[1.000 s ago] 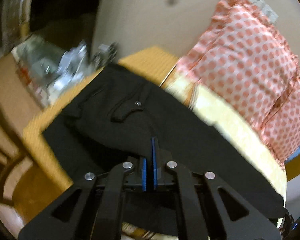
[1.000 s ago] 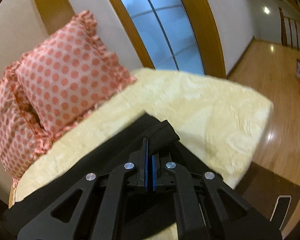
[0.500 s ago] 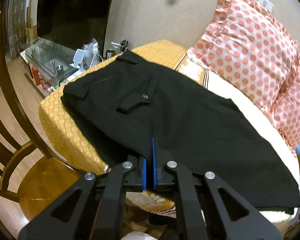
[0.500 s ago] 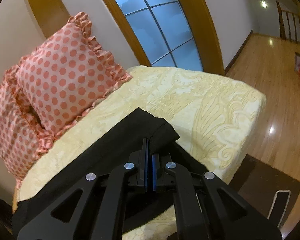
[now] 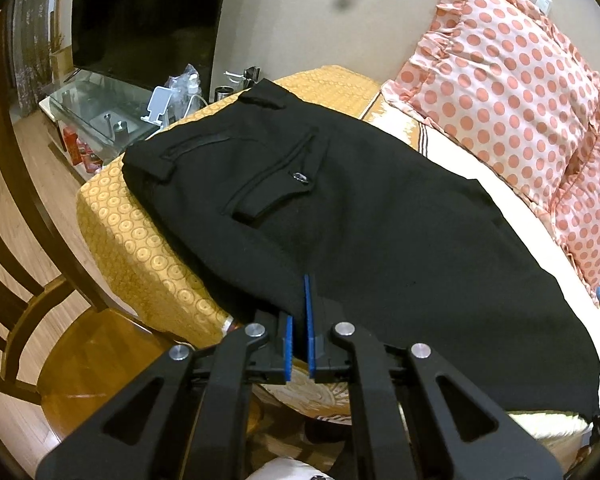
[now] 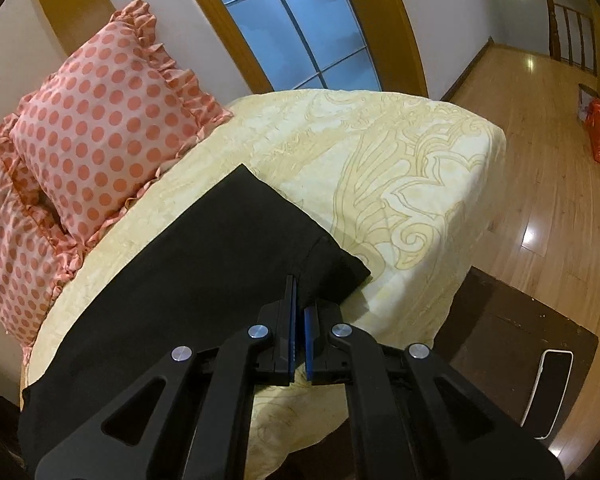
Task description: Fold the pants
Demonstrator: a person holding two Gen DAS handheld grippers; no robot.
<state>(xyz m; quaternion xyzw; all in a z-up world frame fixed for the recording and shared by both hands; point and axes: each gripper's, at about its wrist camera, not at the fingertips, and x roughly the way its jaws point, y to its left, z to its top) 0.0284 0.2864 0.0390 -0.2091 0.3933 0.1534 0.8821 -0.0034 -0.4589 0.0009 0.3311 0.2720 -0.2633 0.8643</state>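
The black pants (image 5: pixel 340 208) lie flat across the bed (image 6: pixel 400 168), waistband and buttoned back pocket (image 5: pixel 276 184) toward the orange patterned cover (image 5: pixel 140 248), legs running toward the cream quilted end. The left gripper (image 5: pixel 300 320) is at the near edge of the seat area; its blue pads (image 5: pixel 309 320) stand narrowly apart with the black cloth edge caught between them. The right gripper (image 6: pixel 299 316) is at the hem end, jaws nearly closed, pinching the near hem corner, which sits slightly raised on the cream cover. Two pink polka-dot pillows (image 6: pixel 100 136) lean against the wall beside the pants. A wooden chair (image 5: pixel 16 264) stands near the bed corner; a white phone (image 6: pixel 550 392) lies on a dark mat on the floor
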